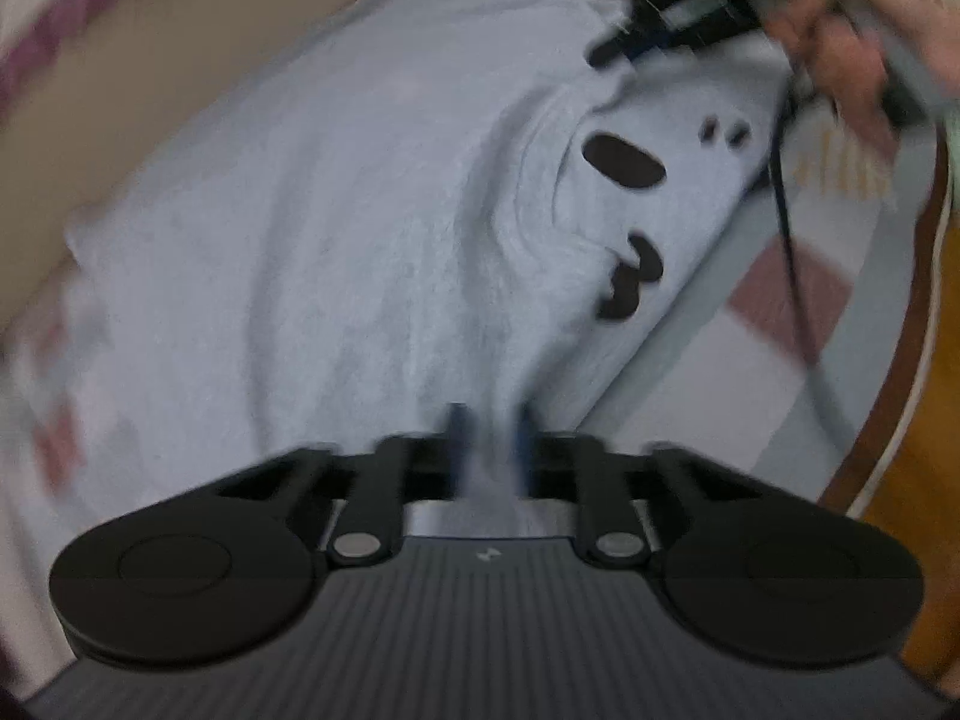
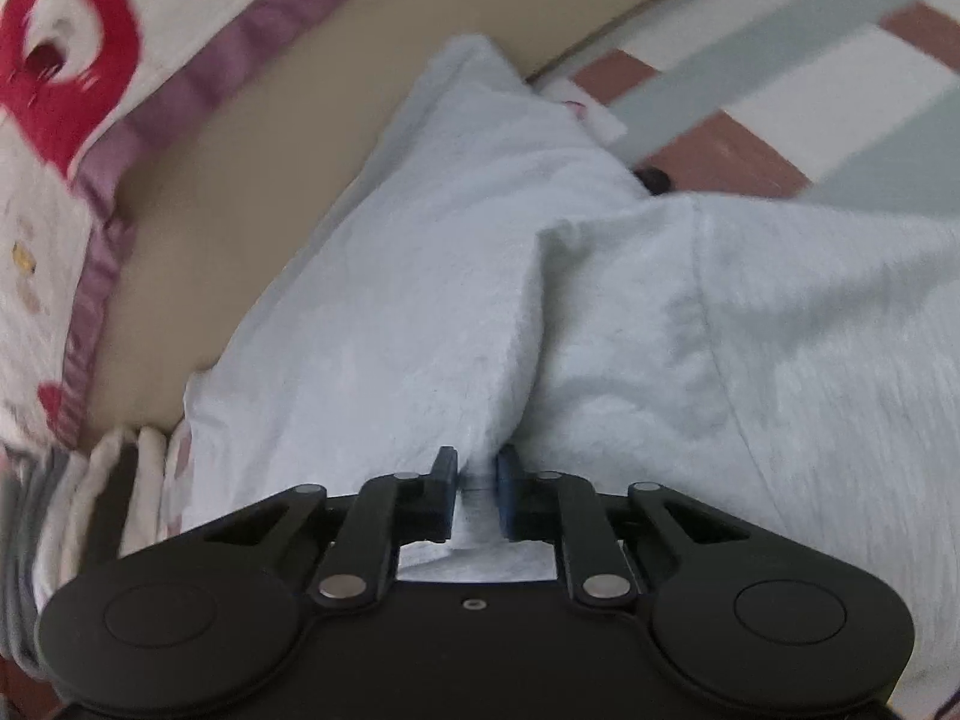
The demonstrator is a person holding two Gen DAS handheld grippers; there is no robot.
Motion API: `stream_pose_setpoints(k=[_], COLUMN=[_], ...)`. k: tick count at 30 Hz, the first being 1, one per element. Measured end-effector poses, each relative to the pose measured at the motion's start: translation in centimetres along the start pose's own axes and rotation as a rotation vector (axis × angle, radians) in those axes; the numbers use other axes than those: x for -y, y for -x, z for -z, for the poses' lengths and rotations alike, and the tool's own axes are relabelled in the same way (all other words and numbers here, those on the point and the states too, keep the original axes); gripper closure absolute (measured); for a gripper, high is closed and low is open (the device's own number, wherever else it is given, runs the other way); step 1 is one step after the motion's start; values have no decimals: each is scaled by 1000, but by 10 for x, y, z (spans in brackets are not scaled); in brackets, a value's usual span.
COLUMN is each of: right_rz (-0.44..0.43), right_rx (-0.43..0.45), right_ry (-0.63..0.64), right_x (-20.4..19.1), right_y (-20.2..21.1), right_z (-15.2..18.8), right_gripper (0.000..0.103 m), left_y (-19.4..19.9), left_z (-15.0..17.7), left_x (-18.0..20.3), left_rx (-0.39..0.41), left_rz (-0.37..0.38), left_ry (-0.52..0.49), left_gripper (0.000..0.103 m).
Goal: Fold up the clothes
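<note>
The left hand-held gripper has its two fingers close together, clamped on a fold of the pale grey garment. The cloth rises from the bed into the narrow gap between the pads. The picture is blurred here, so the exact edge that is held I cannot tell.

The right hand-held gripper is also clamped on the garment; a thin strip of cloth stands between its blue pads. In the left wrist view, the right hand-held gripper appears at the top right, its tip on the far edge of the garment, with a person's hand behind it.

The garment lies spread on the bed, between the two grippers. It has black printed shapes on the side near the right gripper. One part is folded over another.

Under it is a checked bedsheet with brown, grey and white squares. A dark cable runs over the sheet just beside the garment. Further away is a white pillow with a red print and a purple border, next to a plain beige surface.
</note>
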State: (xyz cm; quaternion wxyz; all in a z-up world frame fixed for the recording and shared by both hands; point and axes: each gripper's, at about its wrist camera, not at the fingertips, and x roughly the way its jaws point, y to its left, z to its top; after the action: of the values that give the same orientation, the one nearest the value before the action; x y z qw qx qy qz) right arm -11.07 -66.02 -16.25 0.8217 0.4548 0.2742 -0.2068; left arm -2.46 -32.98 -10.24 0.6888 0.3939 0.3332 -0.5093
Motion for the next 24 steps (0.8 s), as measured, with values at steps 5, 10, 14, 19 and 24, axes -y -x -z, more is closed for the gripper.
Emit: stream_pose_setpoints(k=[5, 10, 14, 19, 24], right_rz=[-55, -126, -138, -103, -72], right_rx=[84, 133, 144, 221, 261], right_ry=[28, 30, 91, 186, 297], right_x=[-9, -16, -32, -59, -89], right_y=[25, 49, 55, 60, 57], right_z=[-5, -13, -15, -22, -56], right_gripper=[92, 92, 92, 94, 94], left_y=[16, 34, 39, 33, 28], left_z=[-1, 7, 10, -9, -43], left_x=[-28, -88, -103, -107, -139], left_rx=[70, 197, 285, 346, 385], left_rz=[-65, -64, -155, -255, -309], left_ry=[104, 408, 447, 357, 351], left_gripper=[98, 98, 98, 98, 99])
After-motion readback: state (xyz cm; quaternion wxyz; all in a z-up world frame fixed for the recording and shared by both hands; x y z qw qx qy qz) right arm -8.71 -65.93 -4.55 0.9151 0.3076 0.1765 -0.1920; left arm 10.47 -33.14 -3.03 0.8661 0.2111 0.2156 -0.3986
